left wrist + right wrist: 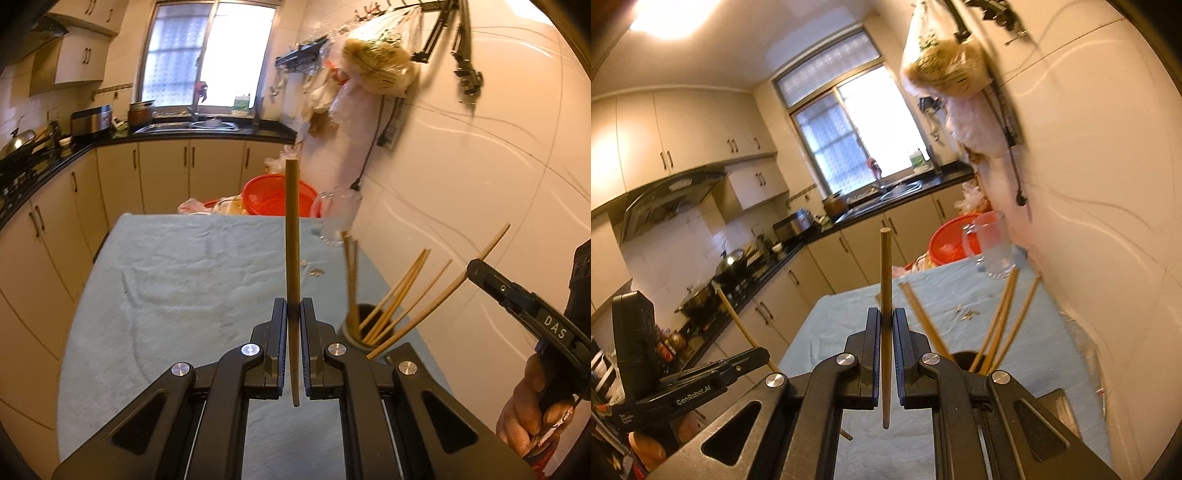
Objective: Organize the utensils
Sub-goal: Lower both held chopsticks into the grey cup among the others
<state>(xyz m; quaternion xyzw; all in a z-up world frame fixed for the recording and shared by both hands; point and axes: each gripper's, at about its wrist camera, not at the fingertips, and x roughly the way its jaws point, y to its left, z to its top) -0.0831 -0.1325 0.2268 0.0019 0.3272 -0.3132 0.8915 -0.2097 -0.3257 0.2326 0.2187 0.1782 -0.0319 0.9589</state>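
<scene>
Upright between both sets of jaws: left gripper (pixel 293 310) clamped on one chopstick (pixel 291 236), right gripper (pixel 885 321) on another chopstick (pixel 885 280), beside dark holder (pixel 364 325) bristling with chopsticks.

Warm, yellowish indoor light fills both views. The window (pixel 207 55) at twelve o'clock is blown out white, and a ceiling lamp (pixel 670 16) glares at eleven o'clock in the right wrist view. Fisheye bending curves the cabinets and walls toward dark corners. Motion blur smears the hanging bag (pixel 942 62) and glass mug (pixel 991 245).
</scene>
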